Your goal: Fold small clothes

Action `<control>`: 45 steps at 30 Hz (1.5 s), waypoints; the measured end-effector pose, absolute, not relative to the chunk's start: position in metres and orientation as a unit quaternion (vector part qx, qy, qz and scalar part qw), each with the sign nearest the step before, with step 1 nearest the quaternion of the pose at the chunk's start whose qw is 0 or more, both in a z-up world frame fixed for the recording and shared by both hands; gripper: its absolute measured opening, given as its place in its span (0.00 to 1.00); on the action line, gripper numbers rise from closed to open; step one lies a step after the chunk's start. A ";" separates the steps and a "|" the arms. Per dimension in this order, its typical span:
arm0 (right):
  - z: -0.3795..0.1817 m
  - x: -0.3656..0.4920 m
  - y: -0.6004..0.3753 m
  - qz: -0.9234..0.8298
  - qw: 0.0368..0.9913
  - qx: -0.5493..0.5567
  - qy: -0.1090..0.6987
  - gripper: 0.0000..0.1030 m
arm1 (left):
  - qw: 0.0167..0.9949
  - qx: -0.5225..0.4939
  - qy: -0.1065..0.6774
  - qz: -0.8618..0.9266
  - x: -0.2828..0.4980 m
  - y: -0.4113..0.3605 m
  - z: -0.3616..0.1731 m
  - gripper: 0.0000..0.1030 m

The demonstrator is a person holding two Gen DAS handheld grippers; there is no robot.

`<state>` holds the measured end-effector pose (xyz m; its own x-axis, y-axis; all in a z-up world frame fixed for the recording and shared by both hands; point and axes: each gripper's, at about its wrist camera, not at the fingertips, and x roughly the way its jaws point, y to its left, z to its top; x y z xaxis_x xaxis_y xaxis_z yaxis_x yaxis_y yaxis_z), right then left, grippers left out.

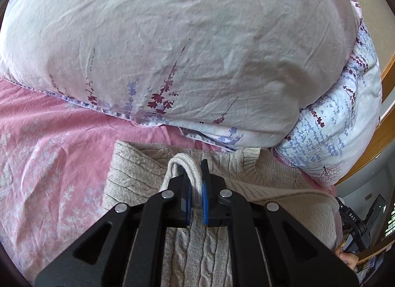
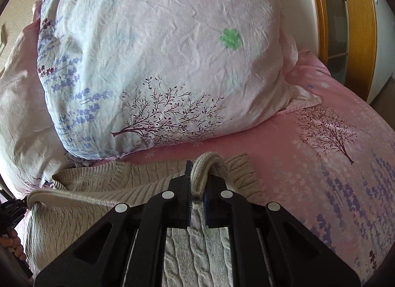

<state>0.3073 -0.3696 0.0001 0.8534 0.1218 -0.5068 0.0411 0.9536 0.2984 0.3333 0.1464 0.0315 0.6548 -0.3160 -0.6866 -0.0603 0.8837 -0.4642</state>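
The beige cable-knit sweater lies on the pink floral bedsheet, its ribbed edge toward the big quilt, cables running toward it. Both tools reach forward, low: the left gripper and right gripper each pinch a raised fold.

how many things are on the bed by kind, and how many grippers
beige cable-knit sweater: 1, its edge pinched by both grippers
floral pillows: 2, the large pillow lying on the smaller pillow
pink floral bedsheet: 1
grippers: 2, the left gripper and the right gripper
total: 6
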 end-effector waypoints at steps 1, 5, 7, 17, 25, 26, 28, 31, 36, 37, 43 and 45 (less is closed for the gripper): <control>-0.001 0.311 -0.369 0.022 0.950 0.152 0.273 0.07 | 0.879 -0.232 0.411 -0.073 0.335 0.146 0.030 0.06; -0.007 0.325 -0.368 0.028 0.938 0.176 0.297 0.11 | 0.874 -0.234 0.419 -0.076 0.342 0.142 0.027 0.07; -0.009 0.329 -0.371 0.036 0.931 0.194 0.308 0.20 | 0.872 -0.237 0.421 -0.081 0.343 0.139 0.025 0.10; 0.019 0.269 -0.409 0.057 0.943 0.206 0.254 0.67 | 0.875 -0.272 0.382 -0.120 0.307 0.167 0.047 0.48; -0.009 0.237 -0.433 0.077 0.927 0.207 0.304 0.44 | 0.873 -0.213 0.416 -0.139 0.269 0.173 0.043 0.47; -0.012 0.234 -0.432 0.076 0.927 0.199 0.309 0.44 | 0.872 -0.208 0.420 -0.138 0.265 0.175 0.042 0.47; -0.017 0.228 -0.430 0.077 0.926 0.189 0.317 0.44 | 0.872 -0.197 0.425 -0.140 0.260 0.174 0.039 0.47; -0.023 0.224 -0.427 0.078 0.926 0.178 0.324 0.41 | 0.872 -0.181 0.433 -0.138 0.254 0.171 0.033 0.47; -0.027 0.220 -0.416 0.086 0.927 0.152 0.332 0.33 | 0.869 -0.162 0.449 -0.132 0.251 0.162 0.022 0.42; -0.027 0.219 -0.414 0.084 0.929 0.145 0.330 0.31 | 0.870 -0.158 0.449 -0.131 0.249 0.161 0.021 0.42; -0.031 0.217 -0.410 0.079 0.933 0.128 0.326 0.13 | 0.866 -0.162 0.453 -0.137 0.248 0.160 0.018 0.22; -0.031 0.215 -0.410 0.078 0.935 0.127 0.321 0.11 | 0.864 -0.171 0.453 -0.140 0.248 0.162 0.017 0.16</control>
<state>0.2148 -0.4099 -0.0306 0.7816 0.2280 -0.5806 -0.0649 0.9555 0.2879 0.2475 0.1617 0.0167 0.5507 -0.3978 -0.7338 0.0875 0.9018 -0.4232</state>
